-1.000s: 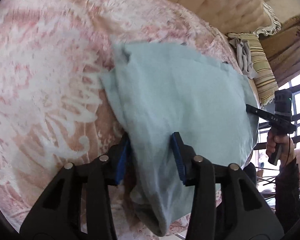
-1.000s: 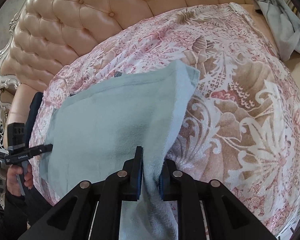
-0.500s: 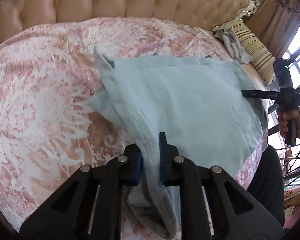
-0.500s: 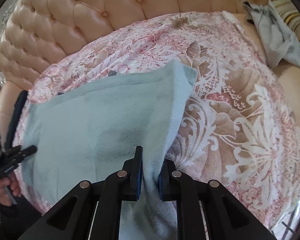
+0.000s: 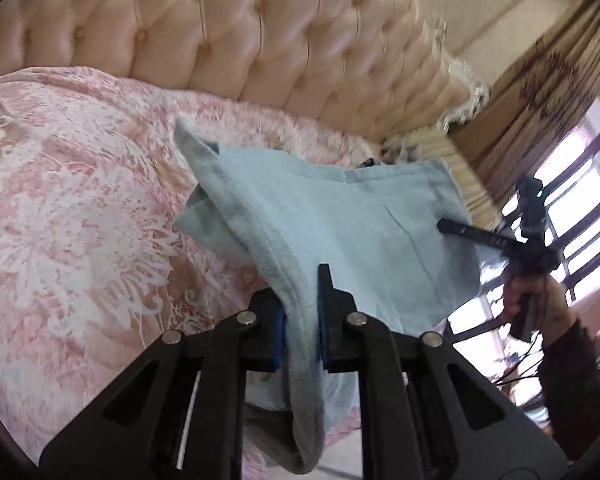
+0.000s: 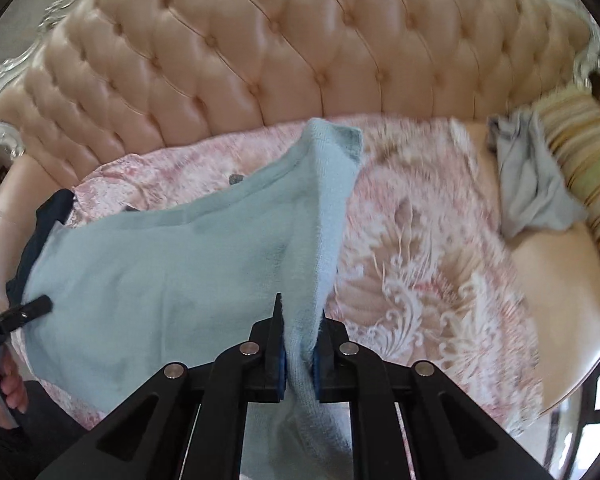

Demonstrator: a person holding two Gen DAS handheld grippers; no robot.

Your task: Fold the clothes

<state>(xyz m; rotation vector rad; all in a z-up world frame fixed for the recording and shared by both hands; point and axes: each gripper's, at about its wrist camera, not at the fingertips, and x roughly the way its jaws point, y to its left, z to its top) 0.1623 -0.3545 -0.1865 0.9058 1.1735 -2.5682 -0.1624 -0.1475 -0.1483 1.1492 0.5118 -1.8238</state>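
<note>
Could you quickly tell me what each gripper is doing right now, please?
Left gripper: closed on an edge of the light blue garment.
Right gripper: closed on the opposite edge of the same garment.

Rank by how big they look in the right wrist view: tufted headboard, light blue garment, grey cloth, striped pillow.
1. tufted headboard
2. light blue garment, though it is nearest the camera
3. grey cloth and striped pillow look about alike; the pillow is cut by the frame edge, so no ranking between them.

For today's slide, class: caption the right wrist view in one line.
Right gripper and left gripper lift a light blue garment above the pink bedspread.
</note>
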